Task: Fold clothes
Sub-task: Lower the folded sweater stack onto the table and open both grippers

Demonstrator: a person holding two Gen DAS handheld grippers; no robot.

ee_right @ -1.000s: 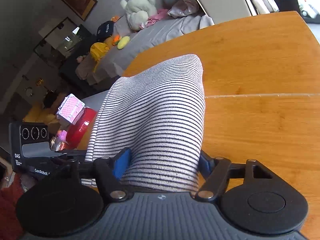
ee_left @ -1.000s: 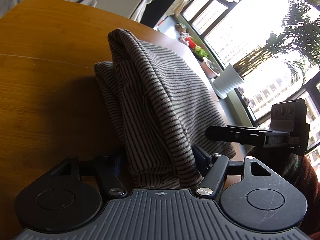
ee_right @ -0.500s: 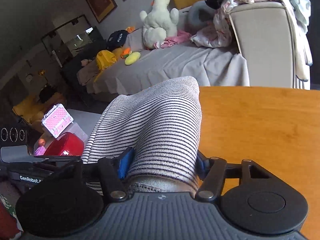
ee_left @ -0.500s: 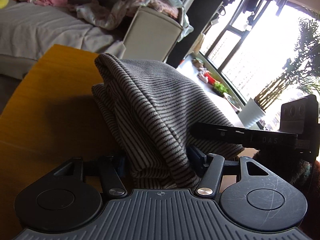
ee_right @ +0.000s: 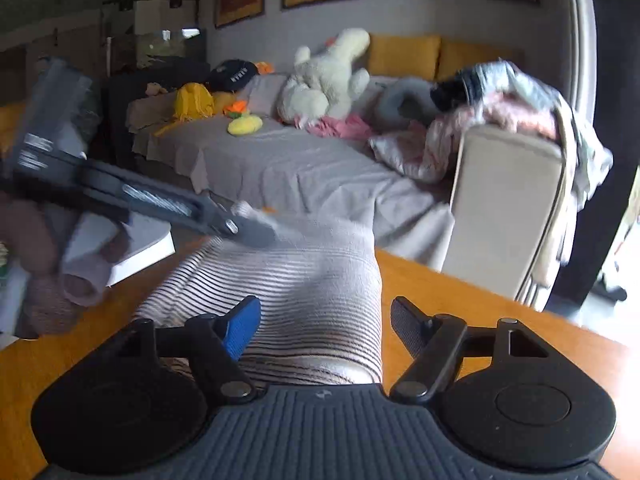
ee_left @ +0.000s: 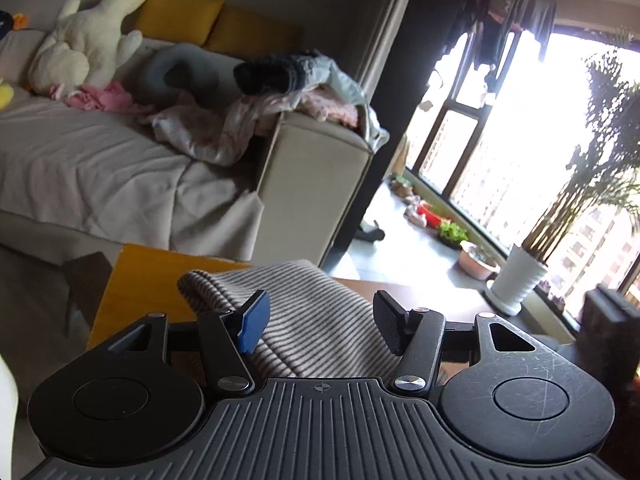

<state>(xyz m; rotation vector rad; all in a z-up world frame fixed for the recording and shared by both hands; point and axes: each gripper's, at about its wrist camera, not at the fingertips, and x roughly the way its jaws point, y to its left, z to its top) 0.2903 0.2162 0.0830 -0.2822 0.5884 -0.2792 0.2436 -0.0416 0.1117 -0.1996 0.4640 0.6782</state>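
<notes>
A grey garment with thin dark stripes lies folded on the wooden table. My left gripper is open, its fingers spread above the garment's near edge. In the right wrist view the same striped garment lies on the table. My right gripper is open, its blue pad beside the cloth. The left gripper shows there, blurred, over the garment's far left end.
A bed with a grey sheet, plush toys and a pile of clothes on a beige chest stands beyond the table. A white potted plant stands by the window on the right.
Both grippers have opened and let go of the striped garment, which now lies lower on the table. Both cameras have tilted up toward the room.
</notes>
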